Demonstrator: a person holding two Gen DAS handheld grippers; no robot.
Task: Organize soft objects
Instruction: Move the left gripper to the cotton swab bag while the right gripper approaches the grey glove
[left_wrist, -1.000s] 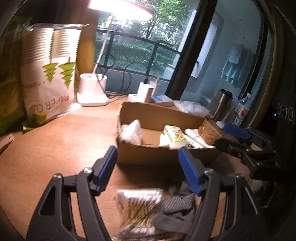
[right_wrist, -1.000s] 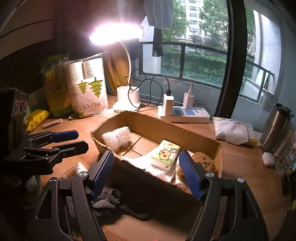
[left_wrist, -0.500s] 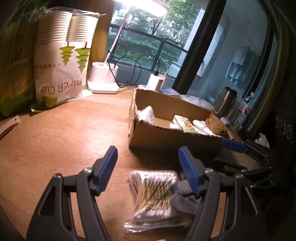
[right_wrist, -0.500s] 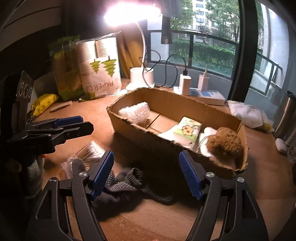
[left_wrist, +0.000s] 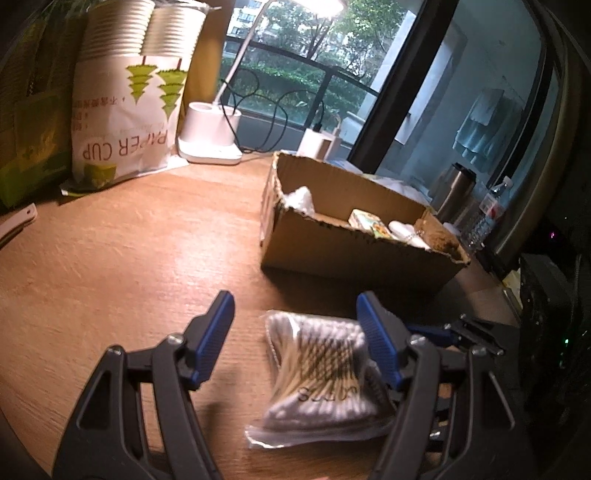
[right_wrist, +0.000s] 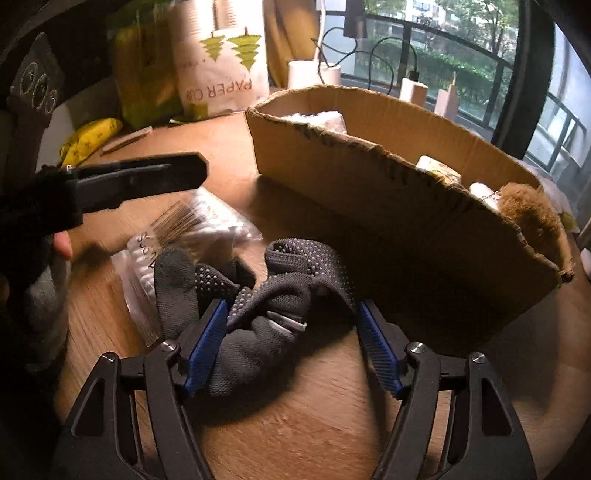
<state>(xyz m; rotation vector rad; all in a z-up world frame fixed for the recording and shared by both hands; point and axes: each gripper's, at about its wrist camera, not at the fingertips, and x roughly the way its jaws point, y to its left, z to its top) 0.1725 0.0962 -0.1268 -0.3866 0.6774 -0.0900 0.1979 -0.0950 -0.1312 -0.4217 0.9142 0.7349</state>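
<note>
A clear bag of cotton swabs (left_wrist: 321, 373) lies on the wooden table; it also shows in the right wrist view (right_wrist: 192, 229). My left gripper (left_wrist: 295, 336) is open, its right finger over the bag's right edge. A grey dotted glove (right_wrist: 266, 306) lies crumpled beside the bag. My right gripper (right_wrist: 291, 343) is open, low over the glove, with the glove between its fingers. The cardboard box (left_wrist: 354, 254) behind holds a bubble-wrap wad (left_wrist: 301, 199), a small printed pack (left_wrist: 367, 221) and a brown fuzzy thing (right_wrist: 528, 210). The box also shows in the right wrist view (right_wrist: 388, 199).
A paper cup bag (left_wrist: 129, 107), a white lamp base (left_wrist: 212, 136) and chargers with cables stand at the back. A steel flask (left_wrist: 456, 192) and a bottle (left_wrist: 487, 214) stand right of the box. A yellow packet (right_wrist: 92, 136) lies far left.
Both grippers have moved back from the box and down toward the table. My right gripper now straddles the glove. My left gripper has closed in on the swab bag.
</note>
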